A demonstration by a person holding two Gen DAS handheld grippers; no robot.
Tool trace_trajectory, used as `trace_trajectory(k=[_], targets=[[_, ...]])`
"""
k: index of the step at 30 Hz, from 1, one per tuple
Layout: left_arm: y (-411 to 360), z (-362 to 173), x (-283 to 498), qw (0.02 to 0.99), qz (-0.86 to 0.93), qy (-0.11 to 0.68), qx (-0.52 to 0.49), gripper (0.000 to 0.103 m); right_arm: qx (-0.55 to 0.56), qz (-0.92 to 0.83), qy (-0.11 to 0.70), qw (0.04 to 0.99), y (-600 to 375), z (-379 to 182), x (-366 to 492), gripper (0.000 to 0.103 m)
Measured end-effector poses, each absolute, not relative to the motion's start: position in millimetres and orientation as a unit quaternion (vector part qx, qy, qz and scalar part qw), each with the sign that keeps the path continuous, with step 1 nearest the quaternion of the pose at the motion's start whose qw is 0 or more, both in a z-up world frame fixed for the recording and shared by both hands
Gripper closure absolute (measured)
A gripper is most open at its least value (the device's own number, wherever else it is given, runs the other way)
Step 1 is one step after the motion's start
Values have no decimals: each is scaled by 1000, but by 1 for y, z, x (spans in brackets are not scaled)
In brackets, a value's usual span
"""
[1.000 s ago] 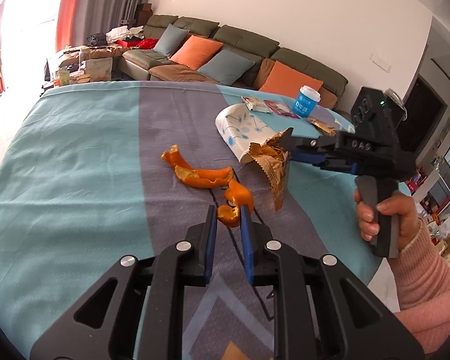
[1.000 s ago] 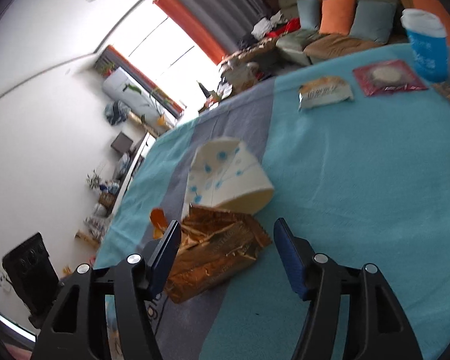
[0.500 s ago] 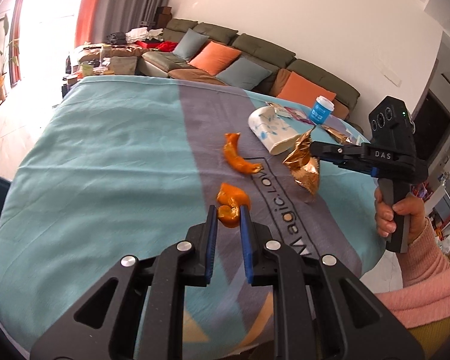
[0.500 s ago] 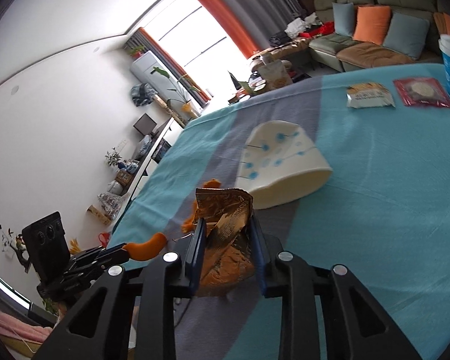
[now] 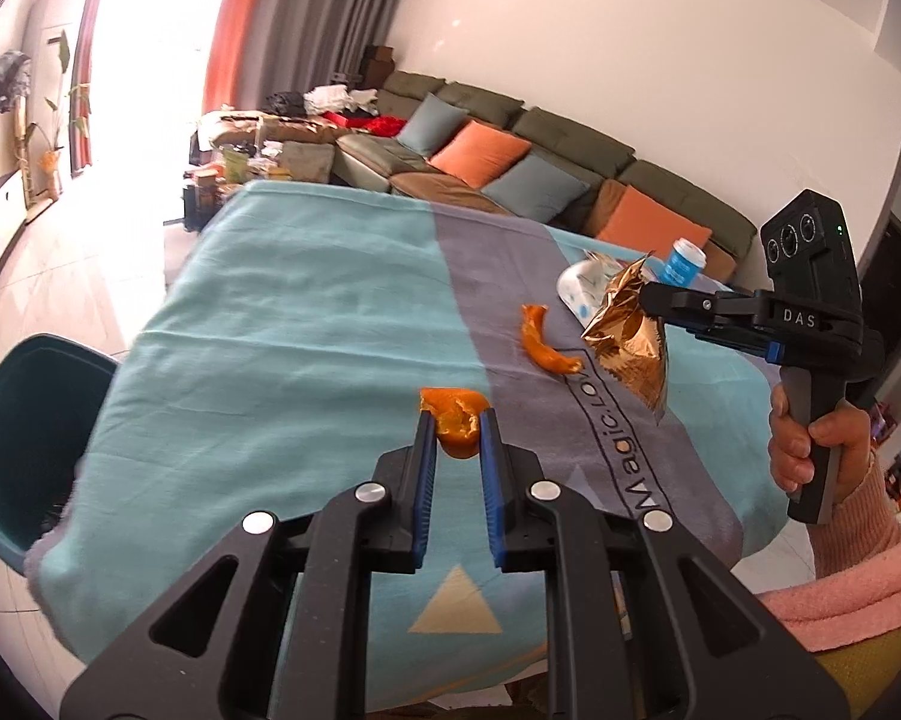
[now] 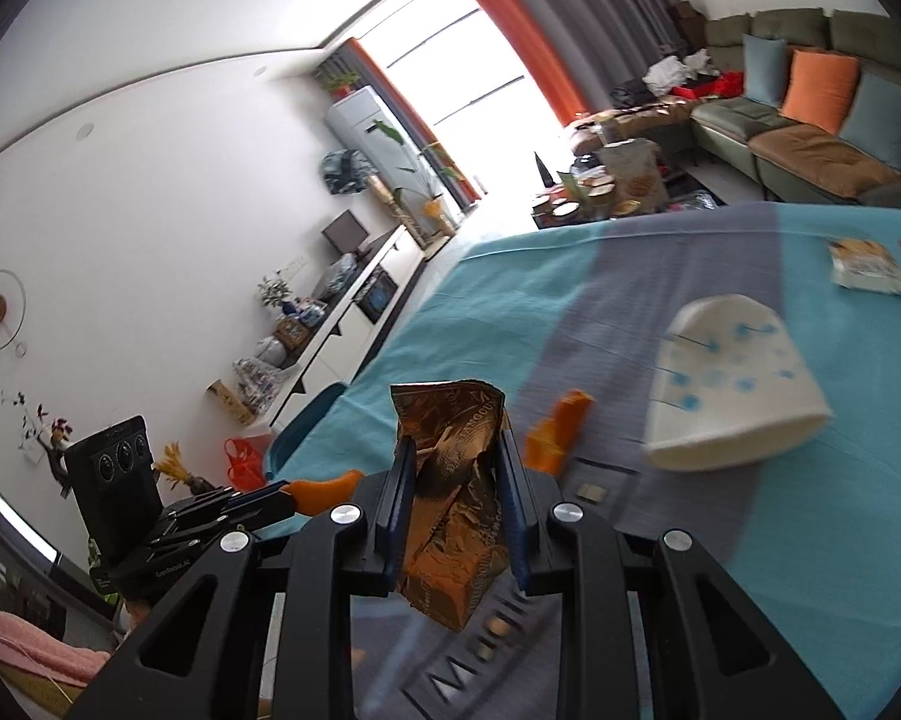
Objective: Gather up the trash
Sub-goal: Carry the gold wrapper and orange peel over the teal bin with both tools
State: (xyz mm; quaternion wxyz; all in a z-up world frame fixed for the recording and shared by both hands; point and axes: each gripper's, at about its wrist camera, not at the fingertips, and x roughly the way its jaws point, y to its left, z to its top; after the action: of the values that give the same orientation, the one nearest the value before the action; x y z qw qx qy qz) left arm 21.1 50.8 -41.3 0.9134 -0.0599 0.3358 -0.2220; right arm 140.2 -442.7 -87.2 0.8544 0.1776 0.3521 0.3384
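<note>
My left gripper (image 5: 455, 420) is shut on a piece of orange peel (image 5: 454, 415), lifted above the teal and grey tablecloth (image 5: 282, 324). My right gripper (image 6: 455, 456) is shut on a crumpled gold foil wrapper (image 6: 450, 504), held in the air over the table; from the left wrist view the wrapper (image 5: 630, 339) hangs from the right gripper's fingers (image 5: 660, 300). A second orange peel (image 5: 543, 348) lies on the grey stripe. A dark green bin (image 5: 24, 432) stands at the table's left corner.
A white paper cup with blue dots (image 6: 732, 396) lies on its side near the peel. Farther back are a blue cup (image 5: 684, 258) and flat snack packets (image 6: 867, 267). A sofa with cushions (image 5: 510, 168) stands behind the table. A hand in a pink sleeve (image 5: 810, 450) holds the right gripper.
The right gripper closed on the gold wrapper and lifted it off the table. The left gripper carried its peel up and leftward, and the green bin came into view.
</note>
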Motion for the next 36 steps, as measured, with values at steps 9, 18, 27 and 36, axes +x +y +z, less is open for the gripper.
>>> trace_trajectory(k=[9, 18, 27, 36], targets=[[90, -26, 5, 928, -177, 318, -74, 89, 158, 375, 355, 842, -395, -78, 158, 78], [132, -15, -8, 940, -129, 301, -92, 89, 140, 406, 358, 829, -344, -71, 167, 78], [168, -8, -16, 948, -84, 289, -102, 89, 121, 436, 354, 819, -298, -64, 174, 78], [199, -7, -25, 951, -44, 283, -118, 89, 108, 461, 358, 804, -258, -61, 184, 78]])
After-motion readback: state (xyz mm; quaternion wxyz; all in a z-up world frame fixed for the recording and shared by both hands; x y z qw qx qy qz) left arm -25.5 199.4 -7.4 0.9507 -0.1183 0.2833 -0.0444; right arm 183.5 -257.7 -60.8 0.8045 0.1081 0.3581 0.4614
